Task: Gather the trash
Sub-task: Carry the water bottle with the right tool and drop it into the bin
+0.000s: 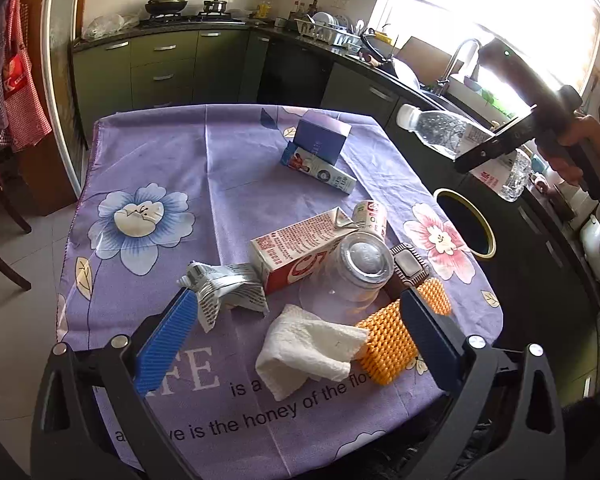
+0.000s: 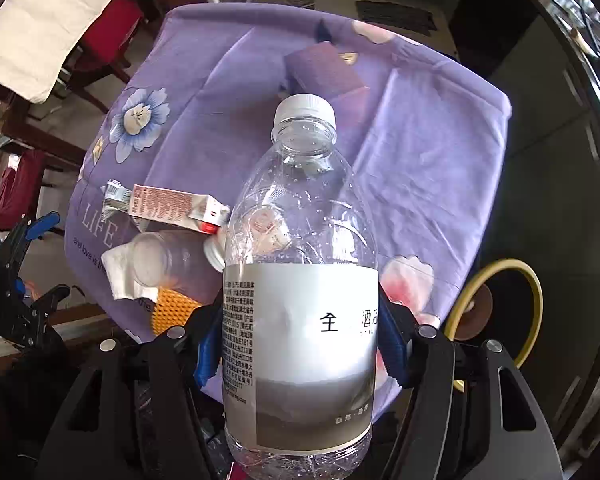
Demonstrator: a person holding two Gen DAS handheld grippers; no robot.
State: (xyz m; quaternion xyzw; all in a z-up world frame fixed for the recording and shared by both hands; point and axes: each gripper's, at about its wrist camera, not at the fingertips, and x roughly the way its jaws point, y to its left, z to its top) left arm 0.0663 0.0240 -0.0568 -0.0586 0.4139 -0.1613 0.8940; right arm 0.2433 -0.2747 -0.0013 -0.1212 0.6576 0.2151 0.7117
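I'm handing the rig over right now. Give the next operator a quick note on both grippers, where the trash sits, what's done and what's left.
Right gripper: shut on the clear plastic bottle, held above the table edge near the yellow-rimmed bin.
Left gripper: open, empty, hovering over the crumpled tissue.
On the table: milk carton, crushed wrapper, clear cup, orange scrubber, small can, purple box.
Done: bottle picked up. Left: drop it in the bin, then collect the rest.

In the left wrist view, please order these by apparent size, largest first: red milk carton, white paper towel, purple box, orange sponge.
1. red milk carton
2. white paper towel, nearer the camera, so close to the carton
3. purple box and orange sponge: look alike; sponge is nearer and partly hidden, so unranked.
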